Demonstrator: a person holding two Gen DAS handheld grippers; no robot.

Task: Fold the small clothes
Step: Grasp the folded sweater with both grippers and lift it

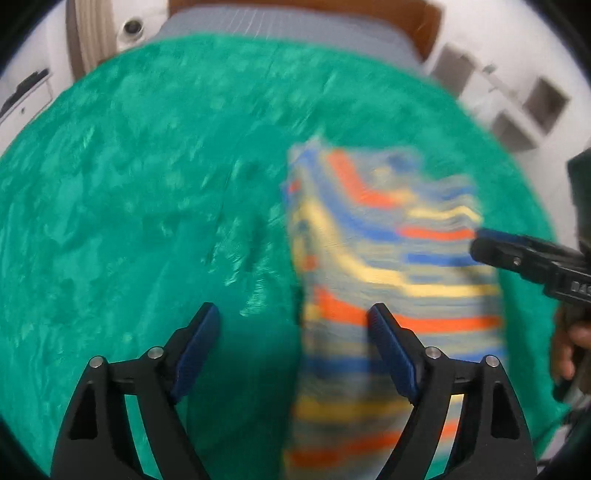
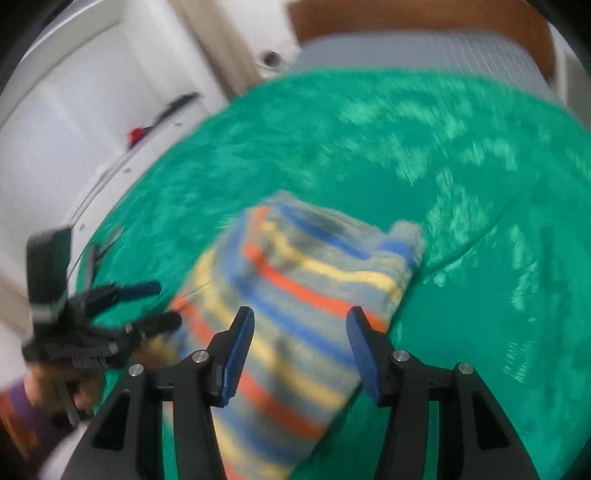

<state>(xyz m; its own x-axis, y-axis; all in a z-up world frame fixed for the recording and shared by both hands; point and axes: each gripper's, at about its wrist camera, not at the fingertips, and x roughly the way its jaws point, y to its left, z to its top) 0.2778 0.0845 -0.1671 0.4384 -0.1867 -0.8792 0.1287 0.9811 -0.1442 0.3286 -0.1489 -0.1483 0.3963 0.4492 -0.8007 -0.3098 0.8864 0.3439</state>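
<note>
A striped garment (image 1: pixel 388 266) in orange, blue, yellow and grey lies folded on the green fuzzy blanket (image 1: pixel 147 184). My left gripper (image 1: pixel 295 325) is open and empty, hovering over the garment's left edge. The right gripper (image 1: pixel 517 254) shows at the garment's right edge in the left wrist view. In the right wrist view the garment (image 2: pixel 295 295) lies under my right gripper (image 2: pixel 299 332), which is open and empty. The left gripper (image 2: pixel 147 302) shows at the left there, jaws apart. Both views are motion-blurred.
The blanket (image 2: pixel 443 184) covers a bed with a grey mattress end (image 1: pixel 288 26) and wooden headboard (image 2: pixel 406 18) at the far side. White cabinets (image 2: pixel 74 110) stand to the left and white shelving (image 1: pixel 517 110) to the right.
</note>
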